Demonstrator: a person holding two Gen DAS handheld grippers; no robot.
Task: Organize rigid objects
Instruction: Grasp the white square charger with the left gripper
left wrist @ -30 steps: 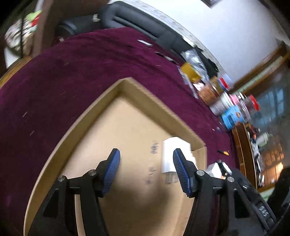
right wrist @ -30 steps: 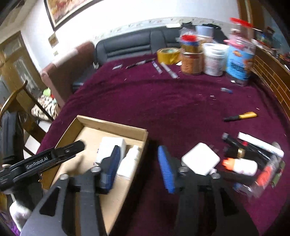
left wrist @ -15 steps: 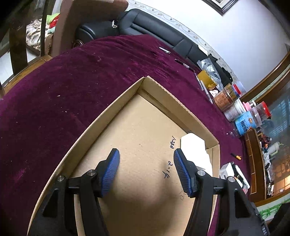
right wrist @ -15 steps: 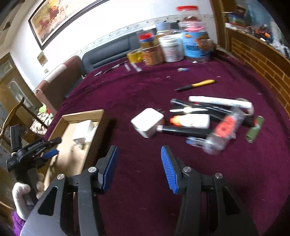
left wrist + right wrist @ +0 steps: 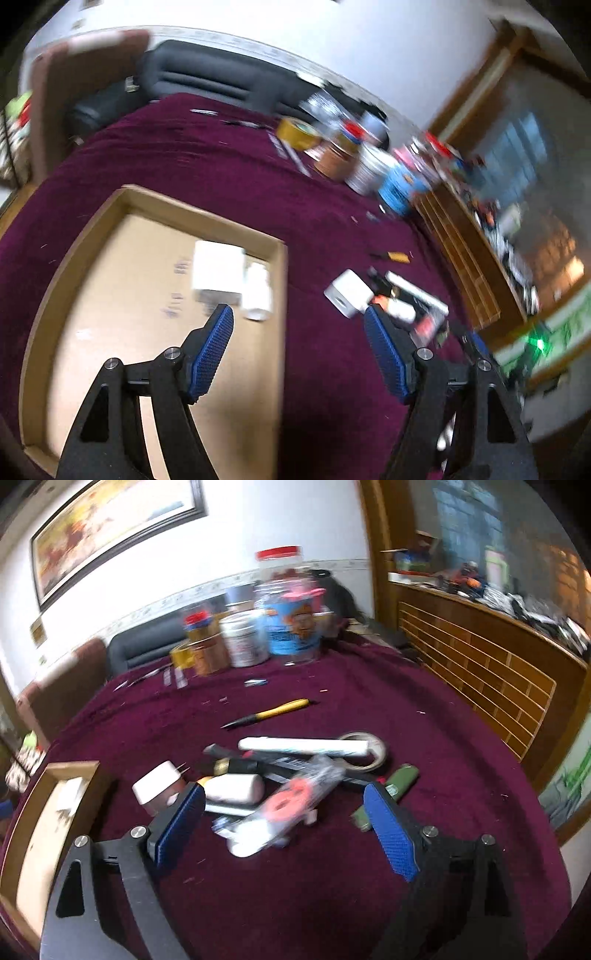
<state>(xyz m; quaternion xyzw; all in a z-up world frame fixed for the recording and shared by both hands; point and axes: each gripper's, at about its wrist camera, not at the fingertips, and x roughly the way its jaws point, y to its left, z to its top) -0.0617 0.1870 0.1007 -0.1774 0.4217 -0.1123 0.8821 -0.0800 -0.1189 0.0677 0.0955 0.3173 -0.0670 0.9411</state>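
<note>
A shallow cardboard box (image 5: 280, 295) lies on the maroon tablecloth and holds a white charger block (image 5: 218, 266) and a small white bottle (image 5: 257, 291). My left gripper (image 5: 299, 350) is open and empty above the box's right wall. In the right wrist view my right gripper (image 5: 284, 830) is open and empty, just short of a pile: a white adapter (image 5: 157, 786), a white glue bottle (image 5: 232, 788), a white tube (image 5: 303, 746), a clear packet with an orange part (image 5: 291, 801), a green lighter (image 5: 388, 794) and a tape roll (image 5: 369, 749). The box (image 5: 74, 771) shows at the left.
A yellow and black pen (image 5: 273, 712) lies beyond the pile. Jars and tubs (image 5: 288, 627) and a yellow tape roll (image 5: 299, 133) stand at the table's far edge. A wooden slatted panel (image 5: 480, 686) borders the right side. A dark sofa (image 5: 207, 81) is behind the table.
My left gripper swung right, from over the box floor to its right wall. My right gripper moved right from the box toward the pile, and its jaws opened wider.
</note>
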